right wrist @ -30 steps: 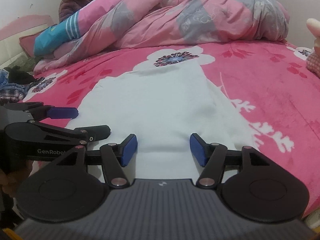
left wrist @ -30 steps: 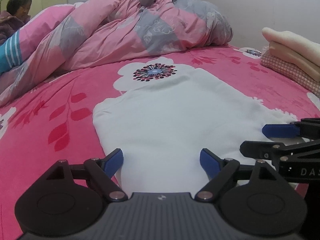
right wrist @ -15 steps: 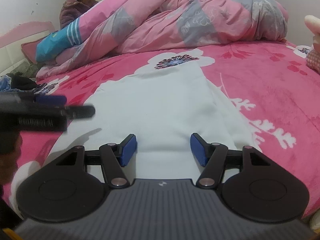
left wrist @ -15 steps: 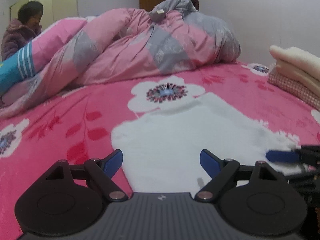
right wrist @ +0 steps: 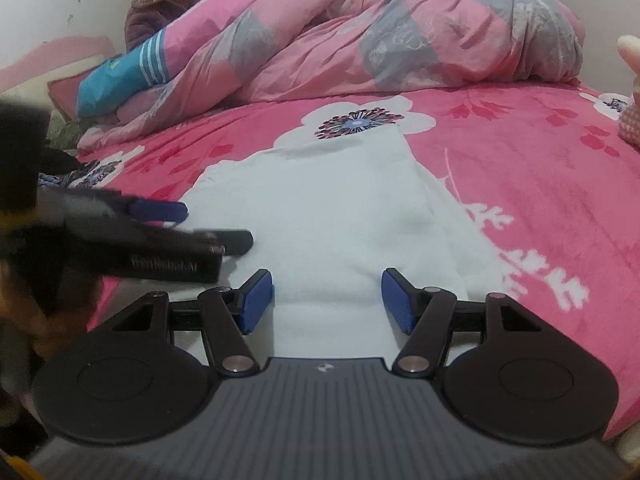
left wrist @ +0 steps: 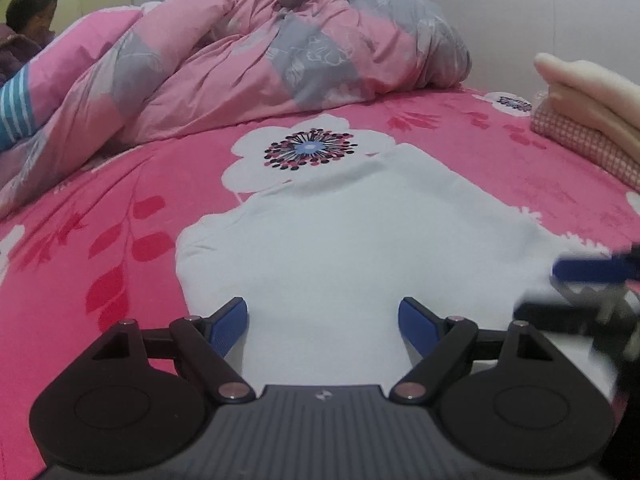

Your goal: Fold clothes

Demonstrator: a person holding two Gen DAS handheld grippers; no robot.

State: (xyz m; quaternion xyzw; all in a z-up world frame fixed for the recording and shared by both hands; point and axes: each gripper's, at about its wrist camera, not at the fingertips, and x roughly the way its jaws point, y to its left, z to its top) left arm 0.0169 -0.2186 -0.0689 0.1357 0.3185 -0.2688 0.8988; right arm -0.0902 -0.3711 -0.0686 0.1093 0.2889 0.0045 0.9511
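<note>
- Left wrist view: left hand-held gripper (left wrist: pixel 322 326) open, empty, over the white garment (left wrist: pixel 360 248) at frame centre on the bed (left wrist: pixel 120 208); view nearer than a second ago.
- Right wrist view: right hand-held gripper (right wrist: pixel 327 300) half open, empty, unchanged; garment (right wrist: pixel 332 208) flat, next fold not begun.

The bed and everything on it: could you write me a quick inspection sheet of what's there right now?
Surface: pink flowered bedspread.
Job's things: white garment lying flat, partly folded.
Clutter: rumpled pink-grey quilt; folded stack on the right; dark clothes at the left edge.
Grippers: left gripper and right gripper both open over the garment's near edge, fingers empty.
Cables: nothing seen.
Surroundings: a person sits behind the quilt; white walls.
</note>
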